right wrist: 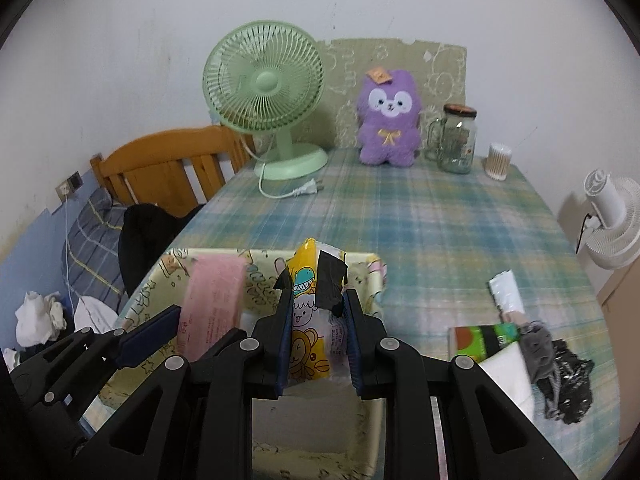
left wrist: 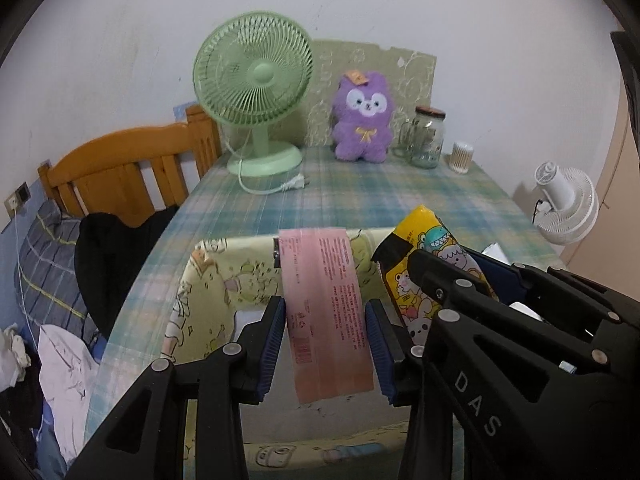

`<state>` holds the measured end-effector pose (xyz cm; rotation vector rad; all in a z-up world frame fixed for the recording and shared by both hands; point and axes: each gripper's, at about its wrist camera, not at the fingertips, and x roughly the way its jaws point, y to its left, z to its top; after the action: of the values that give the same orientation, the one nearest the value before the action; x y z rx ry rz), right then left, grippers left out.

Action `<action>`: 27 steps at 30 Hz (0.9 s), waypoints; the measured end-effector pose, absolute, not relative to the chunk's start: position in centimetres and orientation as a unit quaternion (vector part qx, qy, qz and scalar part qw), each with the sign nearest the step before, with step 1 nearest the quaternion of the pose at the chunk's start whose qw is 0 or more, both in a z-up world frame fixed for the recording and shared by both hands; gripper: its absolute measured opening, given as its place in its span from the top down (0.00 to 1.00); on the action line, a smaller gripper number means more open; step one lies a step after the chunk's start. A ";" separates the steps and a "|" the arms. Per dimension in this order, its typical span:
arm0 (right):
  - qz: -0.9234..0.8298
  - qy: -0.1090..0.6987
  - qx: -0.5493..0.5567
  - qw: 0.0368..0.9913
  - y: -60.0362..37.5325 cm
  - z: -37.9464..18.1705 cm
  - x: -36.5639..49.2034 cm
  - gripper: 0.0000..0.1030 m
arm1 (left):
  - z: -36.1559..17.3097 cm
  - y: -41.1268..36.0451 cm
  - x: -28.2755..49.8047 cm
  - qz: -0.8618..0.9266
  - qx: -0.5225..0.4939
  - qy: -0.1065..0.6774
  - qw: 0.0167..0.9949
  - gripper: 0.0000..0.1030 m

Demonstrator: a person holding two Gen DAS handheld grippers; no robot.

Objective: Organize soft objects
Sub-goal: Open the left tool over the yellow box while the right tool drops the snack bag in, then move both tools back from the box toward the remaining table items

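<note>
My left gripper (left wrist: 326, 346) clamps a pink pack (left wrist: 326, 312), my right gripper (right wrist: 318, 338) a yellow cartoon-print pack (right wrist: 310, 344); both packs hang over the open yellow cartoon-print fabric bin (right wrist: 372, 276) on the plaid table (right wrist: 440, 232). Bin floor mostly hidden; contents unclear. More packets (right wrist: 506, 292) lie right of the bin. Glass jar (right wrist: 456, 140) stands beside purple plush (right wrist: 390, 120).

Desk (right wrist: 440, 216): plaid cloth, teal, pale yellow, pink. Fan (left wrist: 252, 80): mint green. Plush toy (left wrist: 362, 114): purple, white face, yellow bow. Flat packet (left wrist: 326, 312): pink, red print. Cartoon packet (right wrist: 310, 332): yellow, animal figures. Bin (right wrist: 368, 280): pale yellow, cartoon print. Fingers (left wrist: 272, 344): black, blue pads.
</note>
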<state>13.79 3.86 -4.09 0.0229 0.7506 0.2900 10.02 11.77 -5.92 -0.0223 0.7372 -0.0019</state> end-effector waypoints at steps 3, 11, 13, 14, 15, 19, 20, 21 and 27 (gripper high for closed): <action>0.142 0.381 0.014 0.914 4.3 -5.3 14.5 0.74 | -7.0 12.2 10.4 0.000 -0.007 0.375 0.927 0.56; 0.126 0.401 -0.014 0.907 5.1 -6.7 15.4 0.68 | -8.6 12.5 11.0 -0.009 0.006 0.390 0.921 0.31; 0.128 0.400 -0.017 0.907 5.3 -6.8 15.5 0.60 | -8.5 12.7 11.1 -0.012 0.011 0.385 0.923 0.30; 0.130 0.399 -0.018 0.907 5.4 -6.8 15.5 0.58 | -8.5 12.8 11.3 -0.011 0.013 0.384 0.923 0.30; 0.133 0.399 -0.018 0.907 5.5 -6.8 15.5 0.54 | -8.5 13.0 11.5 -0.008 0.014 0.383 0.923 0.26; 0.137 0.395 -0.018 0.908 5.8 -6.7 15.5 0.46 | -8.7 13.5 12.2 -0.008 0.019 0.387 0.922 0.25; 0.136 0.395 -0.017 0.908 5.8 -6.7 15.6 0.46 | -8.6 13.5 12.3 -0.011 0.022 0.387 0.922 0.25; 0.134 0.395 -0.017 0.909 5.8 -6.7 15.7 0.46 | -8.6 13.5 12.5 -0.013 0.026 0.387 0.921 0.25; 0.136 0.398 -0.012 0.907 5.8 -6.5 15.8 0.44 | -8.6 13.7 12.8 -0.010 0.020 0.394 0.919 0.22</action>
<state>15.79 5.80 -6.51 -0.0245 0.8224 0.2808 12.81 13.66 -8.59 0.0405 0.8099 -0.0207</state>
